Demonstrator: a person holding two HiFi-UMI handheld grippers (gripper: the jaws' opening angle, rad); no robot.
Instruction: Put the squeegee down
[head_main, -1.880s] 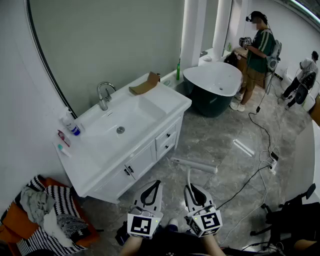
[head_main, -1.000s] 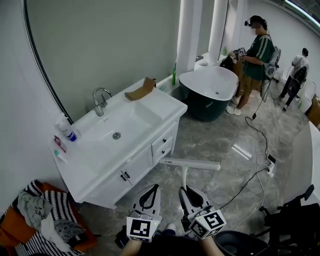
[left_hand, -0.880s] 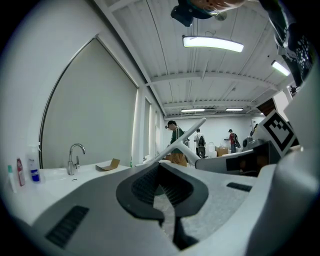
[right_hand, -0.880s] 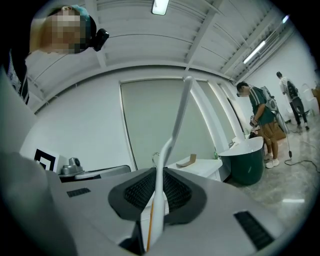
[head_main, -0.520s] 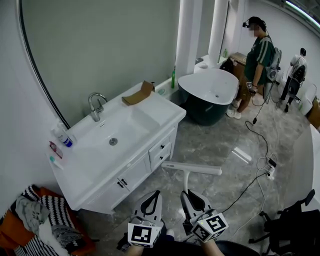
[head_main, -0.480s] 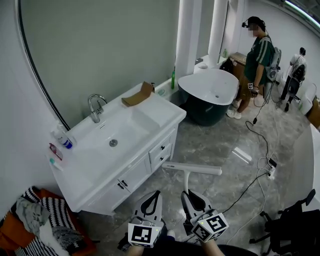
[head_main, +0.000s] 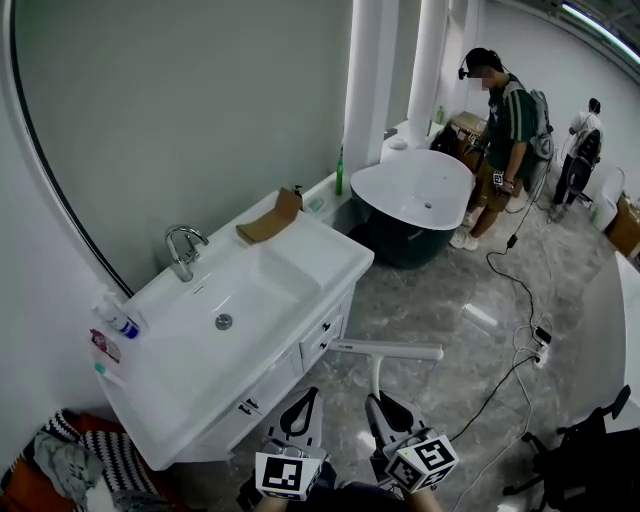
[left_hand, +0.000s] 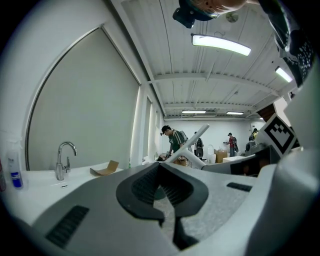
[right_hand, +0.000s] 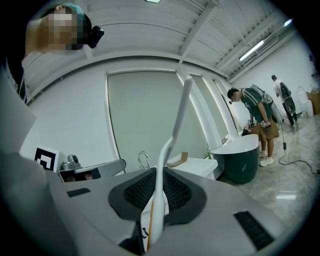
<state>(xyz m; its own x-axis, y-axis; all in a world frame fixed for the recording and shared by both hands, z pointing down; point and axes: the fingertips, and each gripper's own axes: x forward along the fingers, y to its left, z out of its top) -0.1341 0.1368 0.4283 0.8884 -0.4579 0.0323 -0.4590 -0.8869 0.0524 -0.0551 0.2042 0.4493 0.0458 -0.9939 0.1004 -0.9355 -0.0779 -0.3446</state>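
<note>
The right hand-held gripper (head_main: 384, 408) is shut tight on the squeegee (head_main: 386, 350), holding it up above the floor (head_main: 430, 290). The surface (head_main: 310, 245) has come closer, so a put-down spot is near. The left hand-held gripper (head_main: 303, 405) is closed and empty.

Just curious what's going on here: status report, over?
Right hand-held gripper shut on squeegee, blade up. Left hand-held gripper shut, empty. Squeegee not yet down; sink counter close on left.

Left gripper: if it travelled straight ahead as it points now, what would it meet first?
Probably the dark green bathtub, which shows between the jaws of the left gripper, just past the end of the vanity. Depth is unclear; it could clip the vanity corner first.
</note>
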